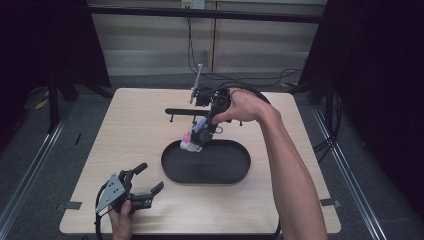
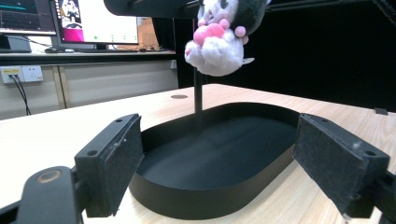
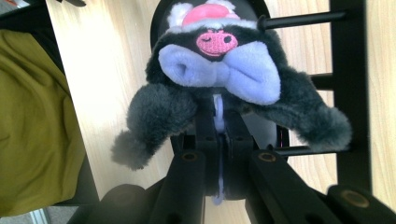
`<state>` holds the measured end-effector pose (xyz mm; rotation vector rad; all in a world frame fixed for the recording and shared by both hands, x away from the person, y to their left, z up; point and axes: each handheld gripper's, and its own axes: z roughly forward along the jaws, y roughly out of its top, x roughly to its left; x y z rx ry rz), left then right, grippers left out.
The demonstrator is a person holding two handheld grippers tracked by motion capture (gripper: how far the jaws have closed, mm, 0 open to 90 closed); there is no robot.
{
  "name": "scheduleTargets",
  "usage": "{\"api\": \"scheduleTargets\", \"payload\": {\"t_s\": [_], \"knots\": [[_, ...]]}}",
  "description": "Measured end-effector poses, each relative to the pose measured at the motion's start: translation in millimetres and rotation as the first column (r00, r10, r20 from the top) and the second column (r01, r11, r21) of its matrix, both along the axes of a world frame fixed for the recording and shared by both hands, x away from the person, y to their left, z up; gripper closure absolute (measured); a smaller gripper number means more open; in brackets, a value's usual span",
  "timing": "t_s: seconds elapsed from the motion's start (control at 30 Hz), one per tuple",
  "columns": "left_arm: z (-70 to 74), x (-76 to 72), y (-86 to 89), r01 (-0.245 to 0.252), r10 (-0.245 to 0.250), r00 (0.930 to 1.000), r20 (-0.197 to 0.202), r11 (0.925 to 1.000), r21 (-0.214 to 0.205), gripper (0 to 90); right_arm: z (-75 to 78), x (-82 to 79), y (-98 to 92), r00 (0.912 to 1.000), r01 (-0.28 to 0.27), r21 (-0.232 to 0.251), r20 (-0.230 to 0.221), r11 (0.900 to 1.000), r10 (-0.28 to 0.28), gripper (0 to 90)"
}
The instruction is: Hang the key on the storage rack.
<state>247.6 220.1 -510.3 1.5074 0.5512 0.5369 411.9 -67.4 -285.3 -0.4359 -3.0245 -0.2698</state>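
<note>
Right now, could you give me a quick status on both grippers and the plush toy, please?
Right gripper shut on plush toy, above tray. Left gripper open, beside tray. Rack behind toy.

grey-white plush toy [image 2: 219, 35], black tray [image 2: 210, 154]

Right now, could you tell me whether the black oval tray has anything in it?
Empty: the black oval tray has a bare floor, and the plush toy hangs above it.

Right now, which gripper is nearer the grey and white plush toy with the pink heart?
Right. The right gripper is shut on the plush toy's loop, holding it above the black oval tray. The left gripper rests open at the table's near-left corner, apart.
</note>
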Motion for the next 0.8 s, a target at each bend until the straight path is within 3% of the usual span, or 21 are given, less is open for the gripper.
{"api": "scheduleTargets", "payload": {"t_s": [0.27, 0.8], "knots": [[0.0, -0.1, -0.1, -0.002, 0.002, 1.0, 0.0, 1.0, -0.001, 15.5, -2.9, 8.5, 0.3, 1.0, 0.0, -0.008, 0.0, 1.0, 0.0, 87.2], [0.0, -0.1, 0.5, 0.003, -0.003, 1.0, 0.0, 1.0, 0.007, 15.5, -14.1, 27.9, 0.4, 0.9997, 0.007, 0.029, -0.024, 0.9995, -0.006, 86.8]]}}
